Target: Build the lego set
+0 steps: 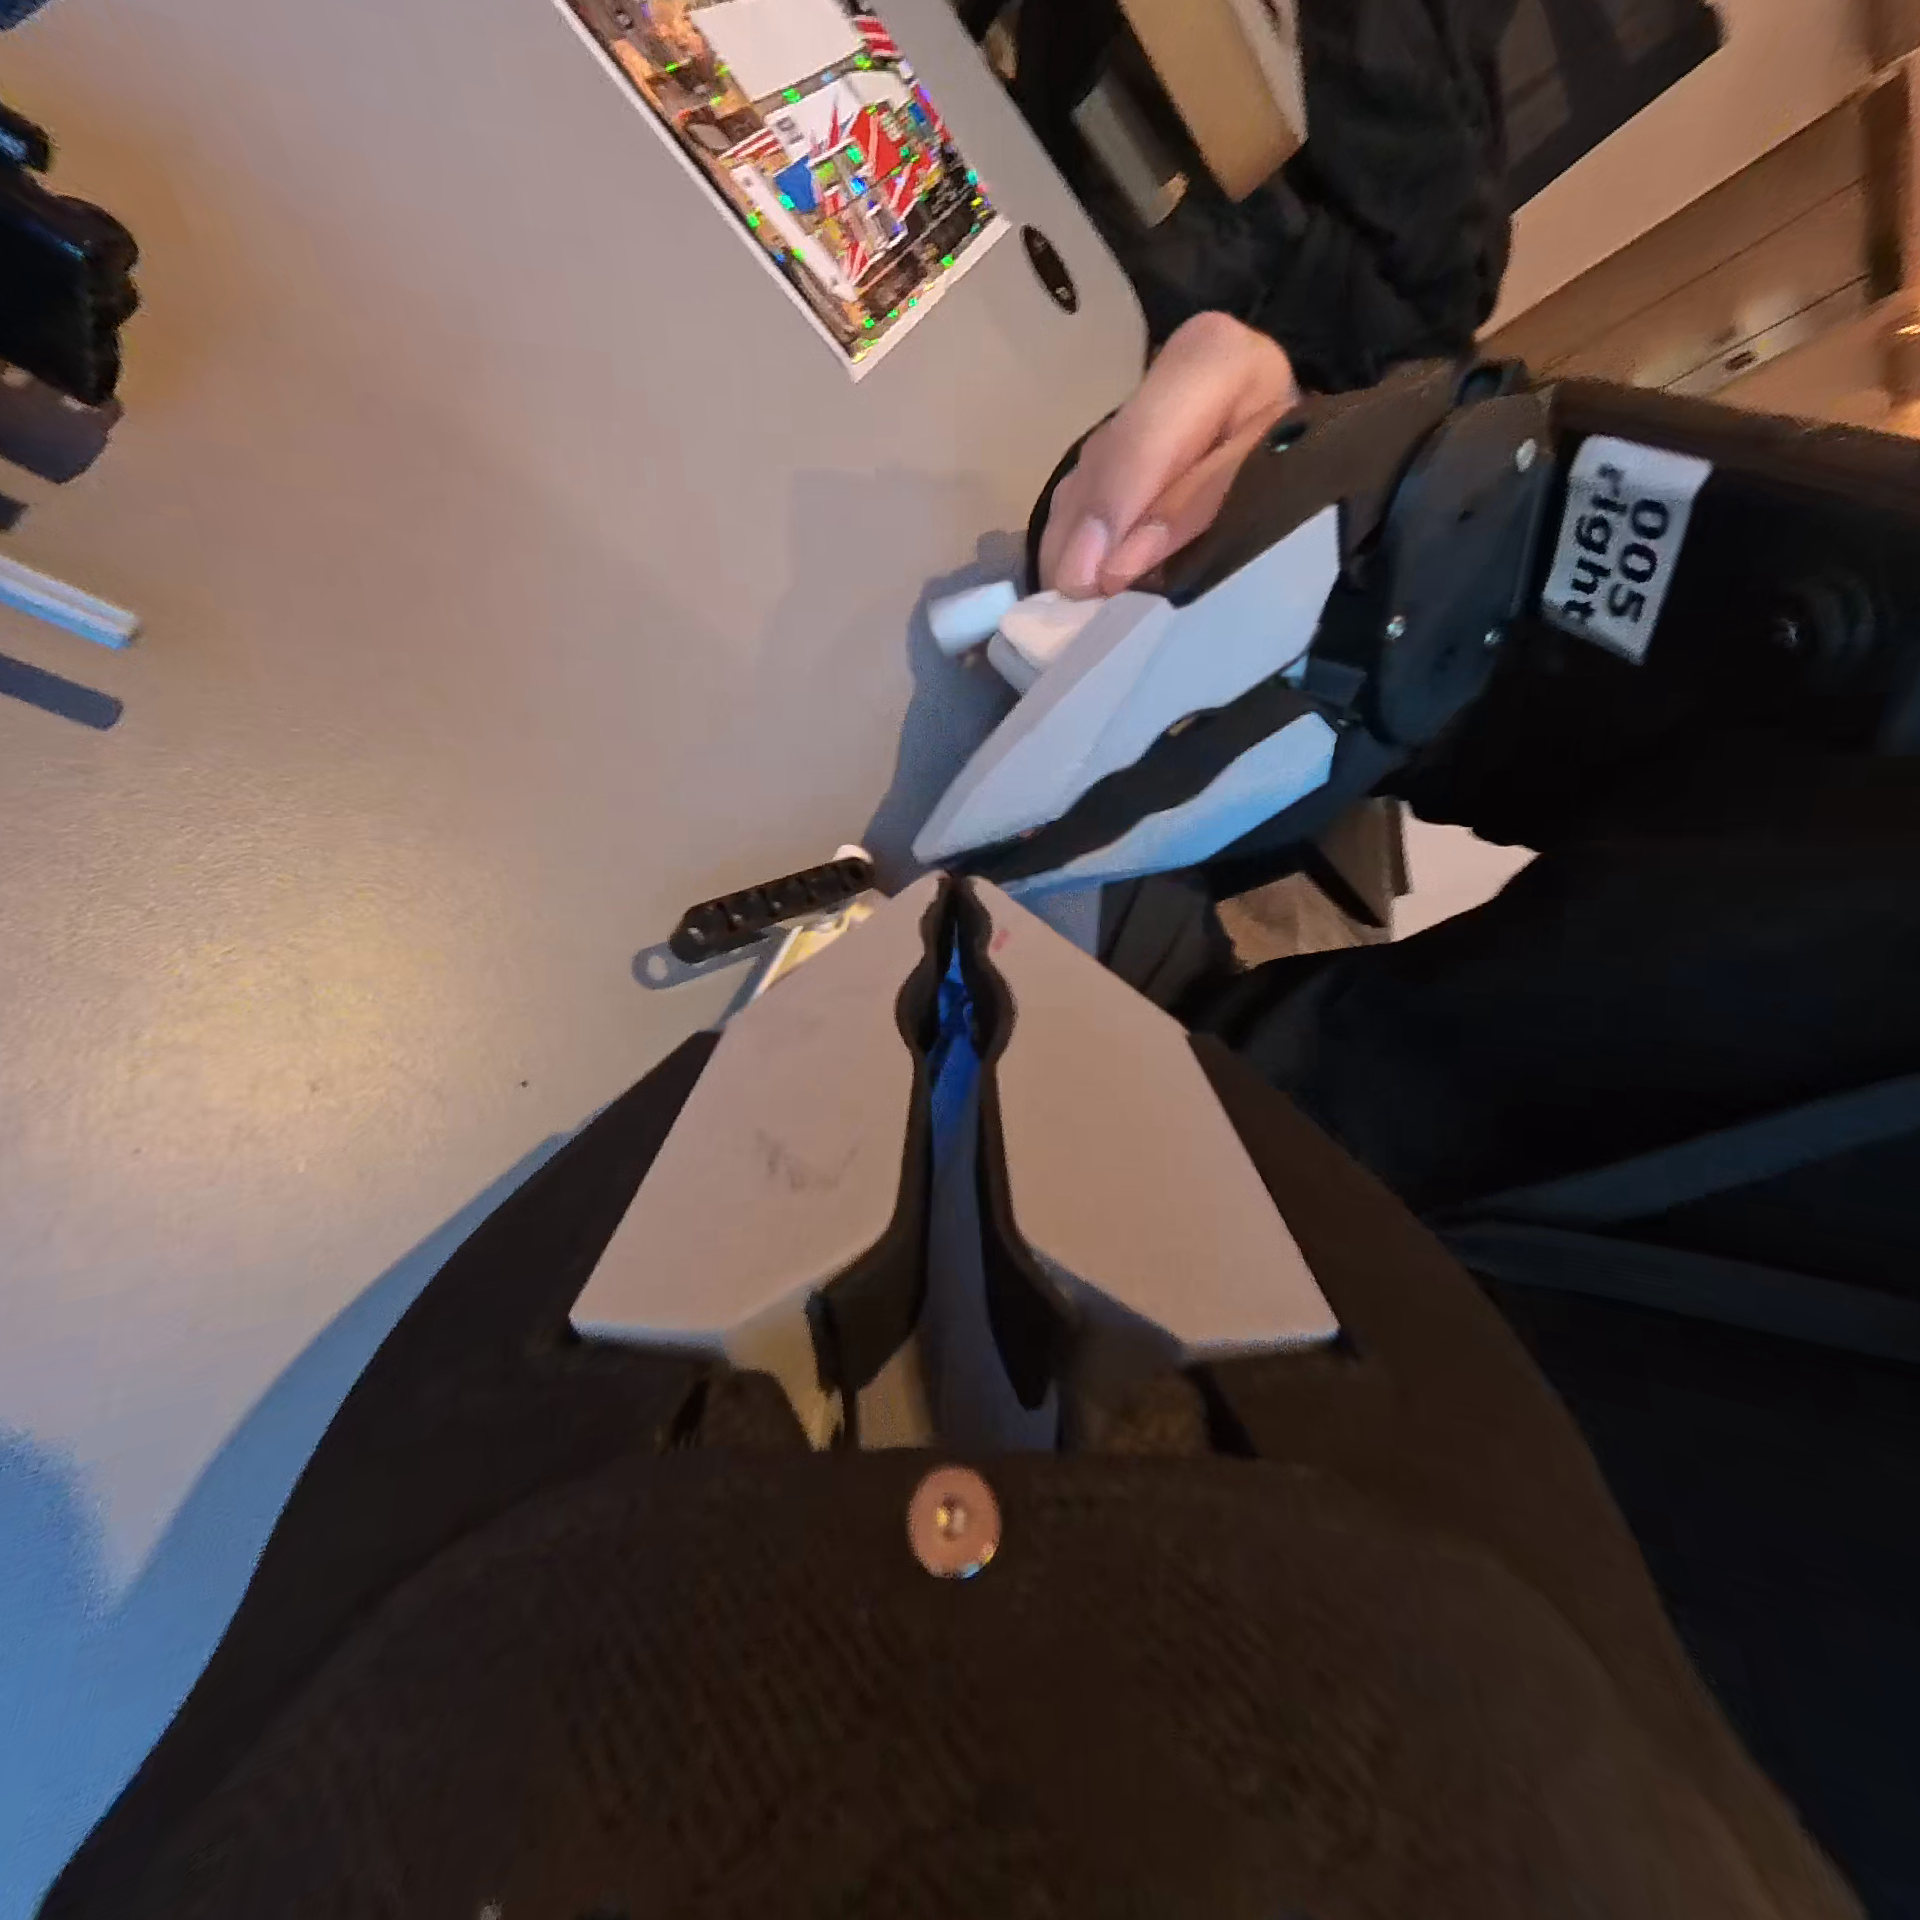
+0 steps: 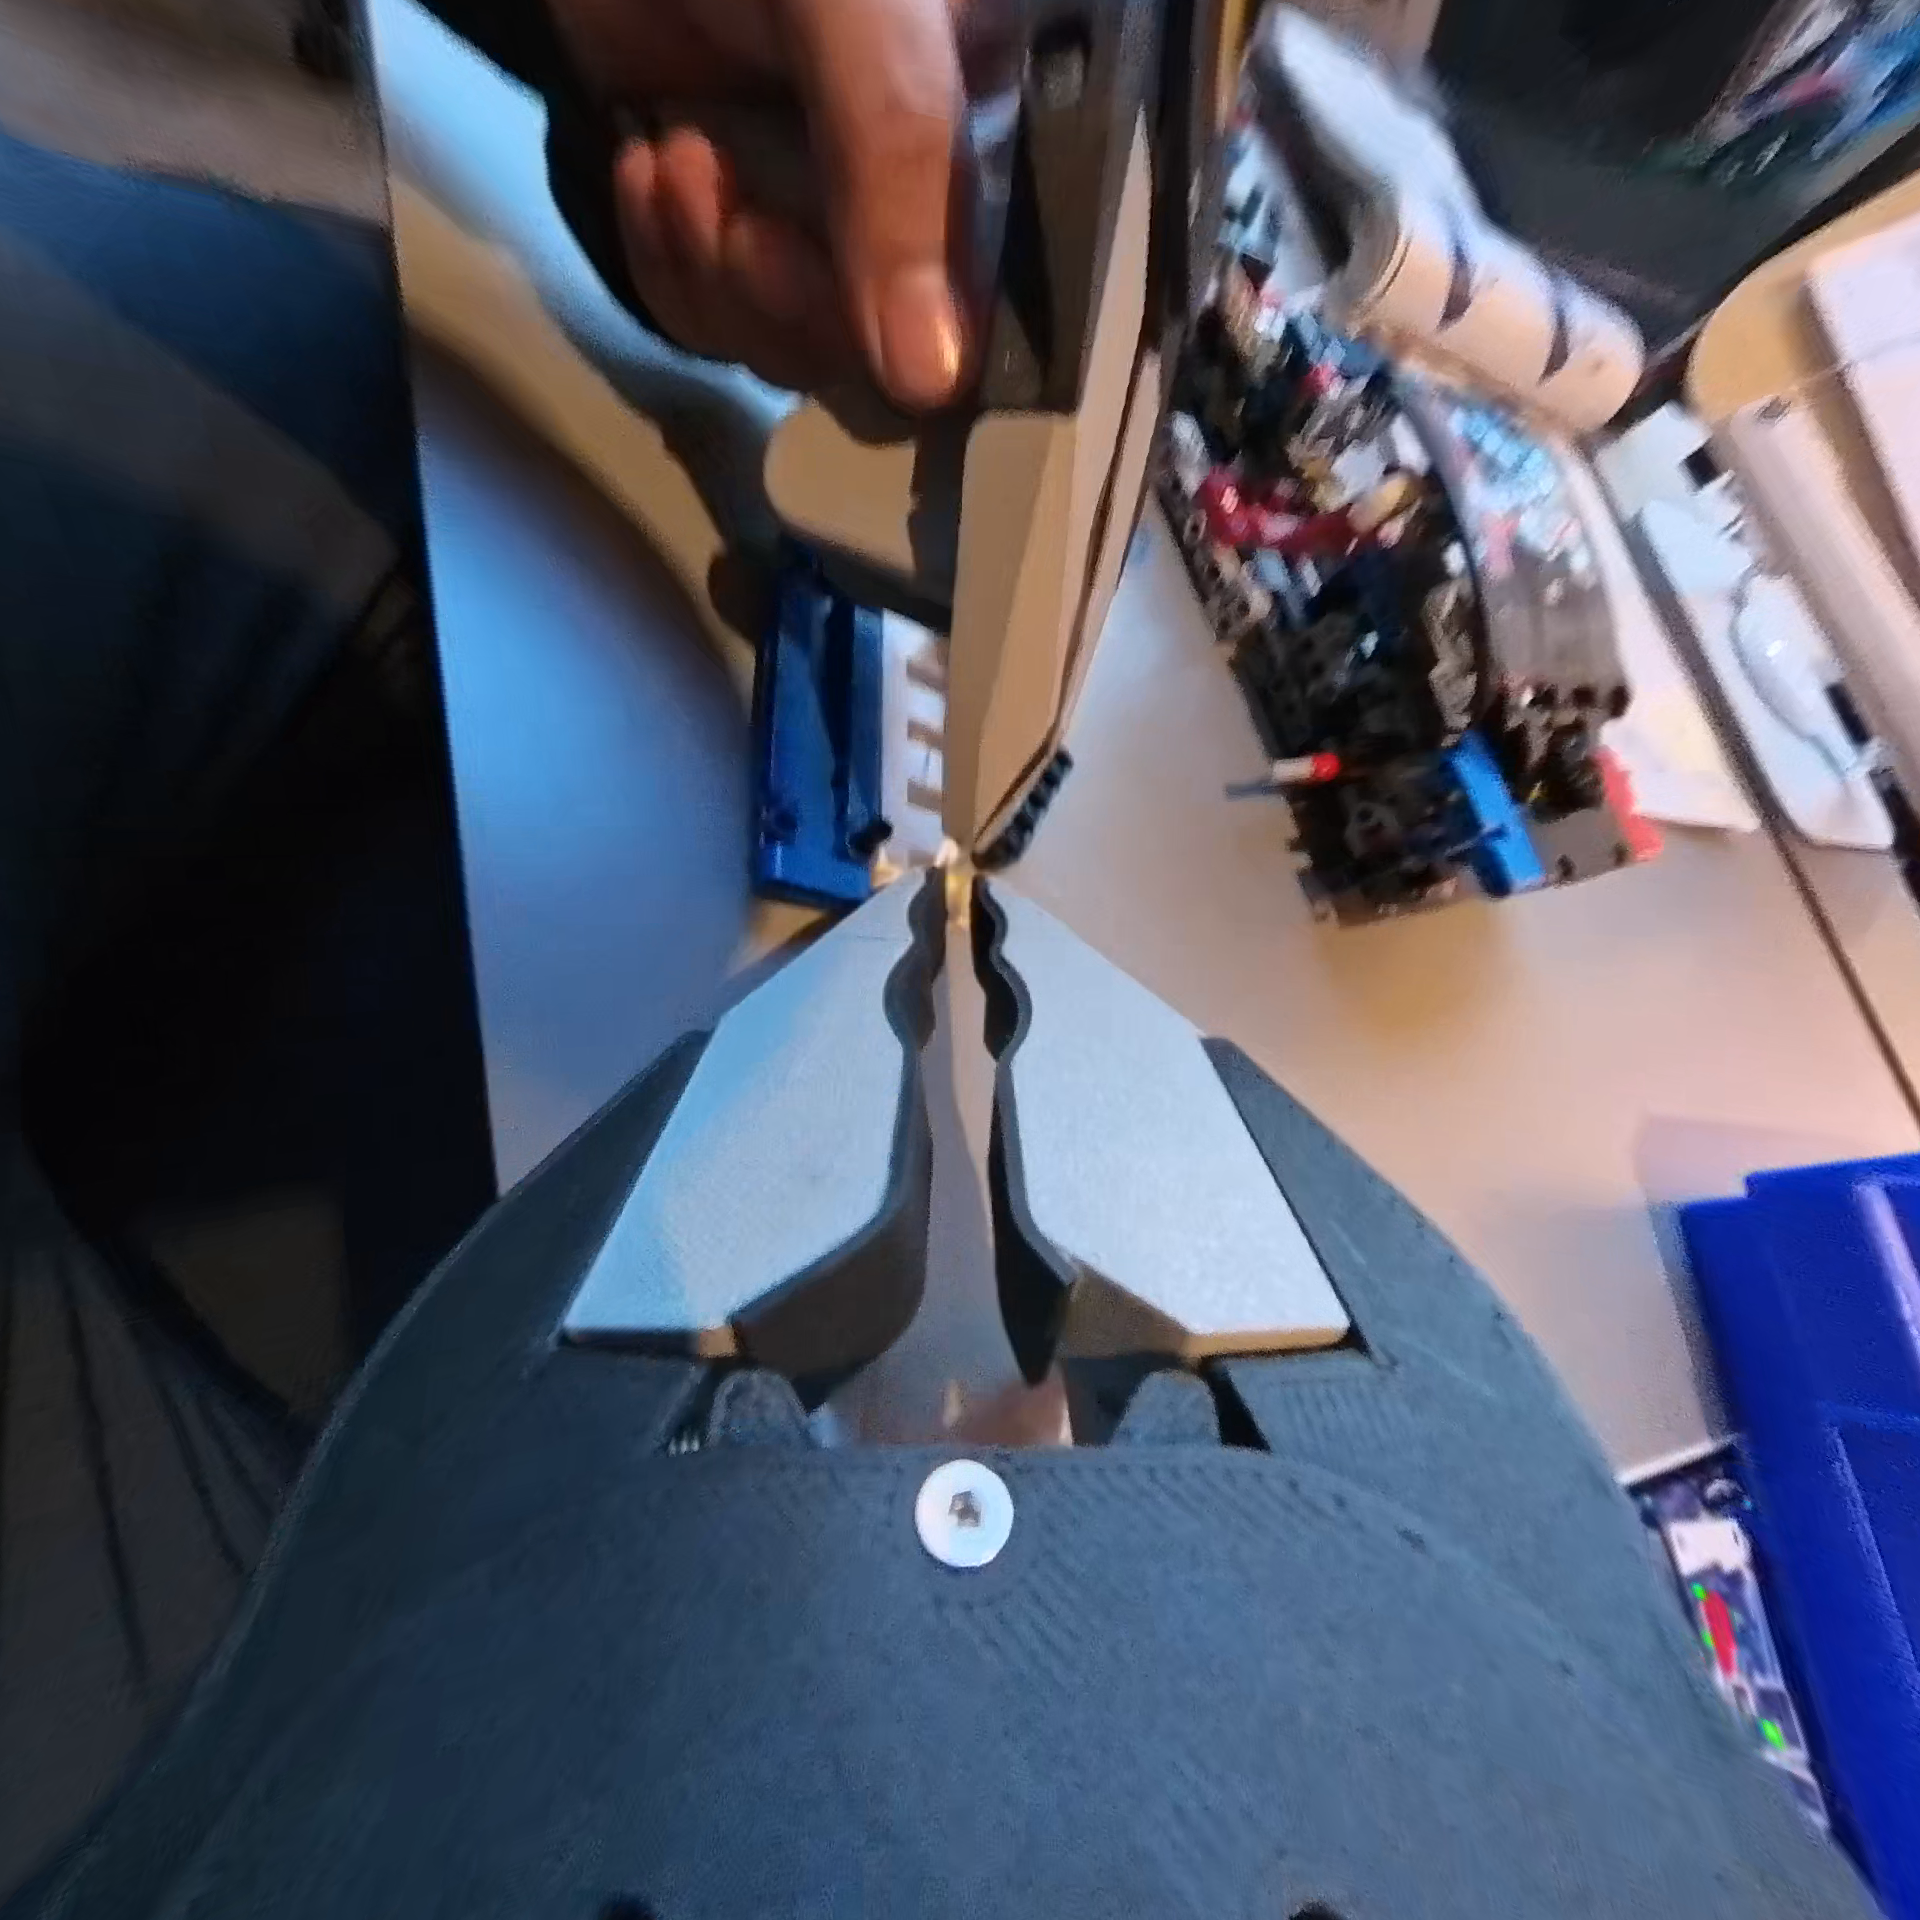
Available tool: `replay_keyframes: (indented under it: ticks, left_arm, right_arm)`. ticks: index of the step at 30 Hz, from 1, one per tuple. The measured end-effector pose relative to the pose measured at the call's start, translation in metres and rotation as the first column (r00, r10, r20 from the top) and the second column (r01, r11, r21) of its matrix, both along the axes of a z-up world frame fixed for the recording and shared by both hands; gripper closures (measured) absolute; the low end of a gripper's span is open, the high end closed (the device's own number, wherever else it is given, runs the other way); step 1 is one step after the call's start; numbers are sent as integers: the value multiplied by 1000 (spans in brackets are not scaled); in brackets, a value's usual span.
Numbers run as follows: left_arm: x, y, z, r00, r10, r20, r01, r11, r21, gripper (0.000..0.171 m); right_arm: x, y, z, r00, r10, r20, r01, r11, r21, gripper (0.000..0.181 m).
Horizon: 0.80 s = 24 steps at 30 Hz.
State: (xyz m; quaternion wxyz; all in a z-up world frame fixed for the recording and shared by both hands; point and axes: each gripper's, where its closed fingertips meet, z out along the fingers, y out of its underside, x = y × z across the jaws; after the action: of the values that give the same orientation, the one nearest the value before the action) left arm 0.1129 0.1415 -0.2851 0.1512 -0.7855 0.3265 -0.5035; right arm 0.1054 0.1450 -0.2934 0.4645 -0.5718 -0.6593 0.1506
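My left gripper [image 1: 953,894] is shut on a small sub-assembly. Its blue part [image 1: 948,1023] shows between the fingers, and a black beam with holes [image 1: 769,909] sticks out to the left, over the table. In the right wrist view the left gripper [image 2: 971,831] comes down from above, with the blue part [image 2: 810,748] on its left and the black beam [image 2: 1029,805] on its right. My right gripper [image 2: 954,883] is shut on a small pale pin [image 2: 951,881], tip to tip with the left gripper. The right gripper also shows in the left wrist view [image 1: 930,857], coming in from the right.
A large, mostly black lego model [image 2: 1403,675] stands on the table to the right. A blue bin [image 2: 1829,1455] is at the lower right. An instruction booklet [image 1: 821,177] lies at the table's far end. A white block [image 1: 1023,623] lies under the right hand [image 1: 1164,457]. The tips of both grippers are at nearly the same place.
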Motion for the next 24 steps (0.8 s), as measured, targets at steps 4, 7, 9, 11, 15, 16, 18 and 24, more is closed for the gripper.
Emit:
replay_keyframes:
  ticks: [4,7,9,11,15,16,18,24]
  left_arm:
    - [-3,3,-8,997,27,-66,-22,997,70,171]
    - [-2,2,-8,997,35,-69,-29,996,85,171]
    - [-2,4,-8,996,44,-75,-36,994,102,171]
    - [-3,5,-5,996,52,-73,-43,992,118,171]
    - [-5,5,-2,995,64,-73,-53,988,142,171]
    - [-6,5,-2,995,68,-75,-56,987,149,171]
    - [-7,6,0,995,77,-69,-65,984,164,171]
    - [-15,9,4,989,115,-95,-90,968,233,171]
  right_arm:
    - [12,19,-1,999,-49,9,48,998,49,181]
    - [18,36,6,994,-98,-40,100,994,37,181]
    - [22,47,13,988,-130,-87,133,991,31,181]
    - [27,56,22,975,-163,-150,167,986,13,181]
    - [39,74,36,938,-236,-254,228,972,-60,181]
    - [42,76,41,926,-246,-285,232,969,-81,181]
    - [48,81,51,896,-265,-357,234,964,-127,181]
    - [93,92,81,821,-363,-440,282,929,-240,177]
